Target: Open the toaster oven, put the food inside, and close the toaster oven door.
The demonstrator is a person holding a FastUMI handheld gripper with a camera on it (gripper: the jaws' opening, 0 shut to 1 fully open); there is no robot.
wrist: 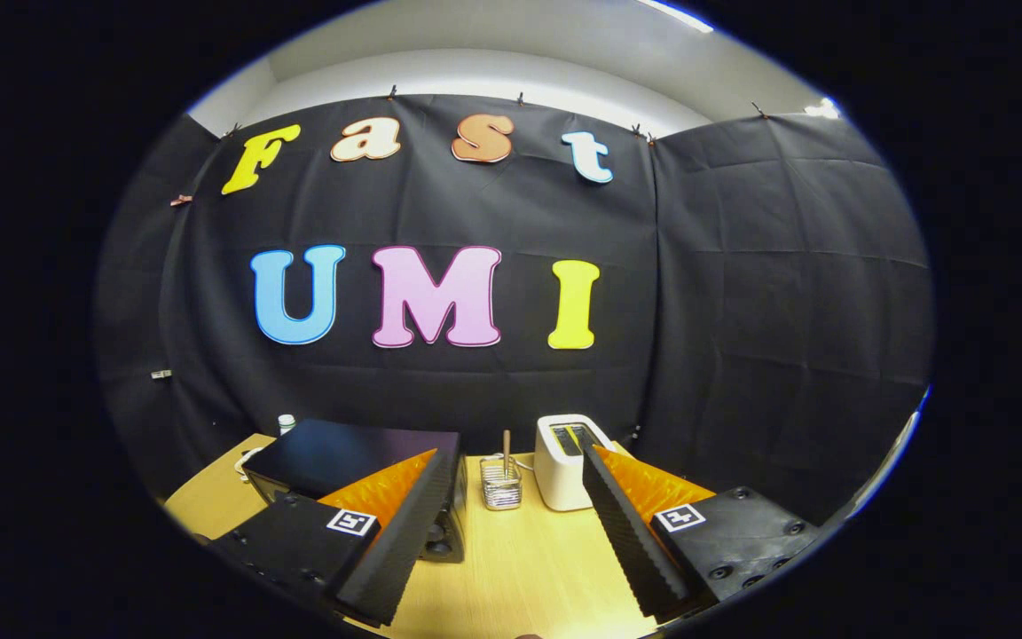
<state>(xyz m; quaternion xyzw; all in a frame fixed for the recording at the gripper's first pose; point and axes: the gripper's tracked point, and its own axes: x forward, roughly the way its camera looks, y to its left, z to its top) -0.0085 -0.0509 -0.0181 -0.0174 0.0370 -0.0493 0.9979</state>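
A small wire basket is seen standing on the pale wooden desk, beyond the gap between the fingers; a thin wooden stick is held upright in it. Just to its right a white toaster with rounded corners is set, its two top slots dark and its cord trailing behind the basket. The toaster oven, a dark boxy appliance with a flat, glossy top, is placed at the left rear of the desk, partly hidden behind the left finger; round knobs are seen on its front near that finger's tip, and whether its door is open cannot be told. A small white-capped bottle is seen behind the oven's far left corner, against the black cloth wall.

The claw is held wide open above the desk, nothing being gripped or touched. Its fingers are wedge-shaped, with ribbed inner faces, and a square printed marker is carried on each base block.
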